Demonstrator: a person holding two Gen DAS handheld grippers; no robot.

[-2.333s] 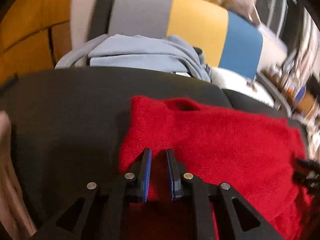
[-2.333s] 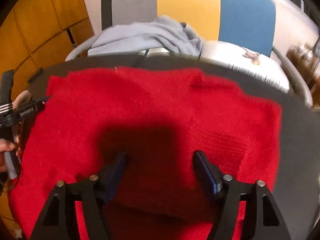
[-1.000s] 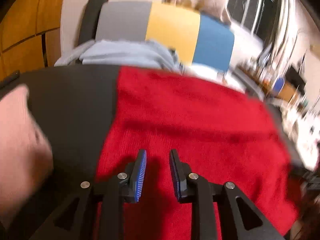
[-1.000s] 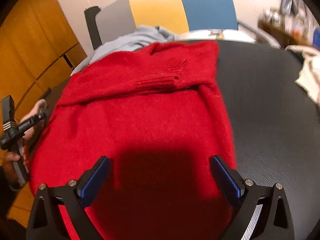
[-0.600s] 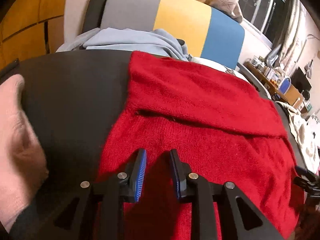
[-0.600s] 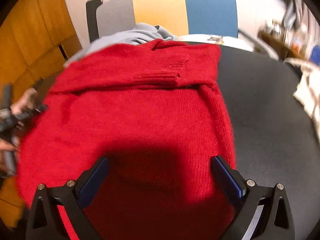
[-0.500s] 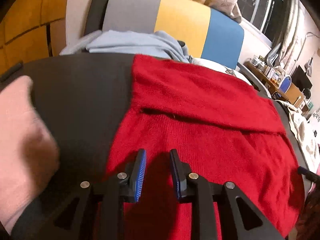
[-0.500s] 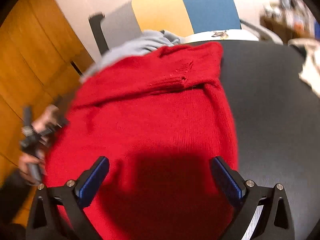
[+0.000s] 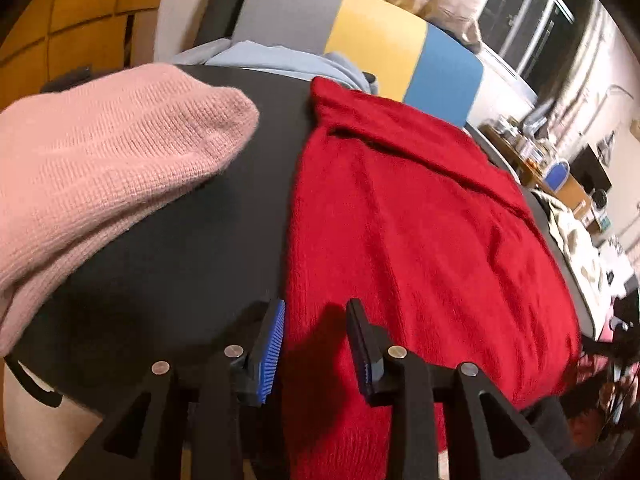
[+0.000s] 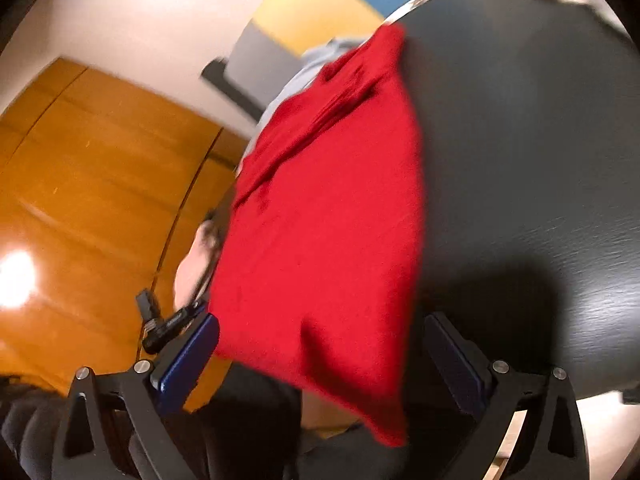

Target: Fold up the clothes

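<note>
Blurring smears the right wrist view, where the red sweater [image 10: 328,216] hangs over the near edge of the dark table [image 10: 540,160], its lower hem cut off behind the right gripper [image 10: 320,356], whose jaws stand wide and empty. A pink knit garment [image 9: 100,168] hides the table's left side; half a second ago it filled far less of the left view. The left gripper [image 9: 316,340], partly spread above the sweater's left edge, has just been opening, pressing on nothing.
</note>
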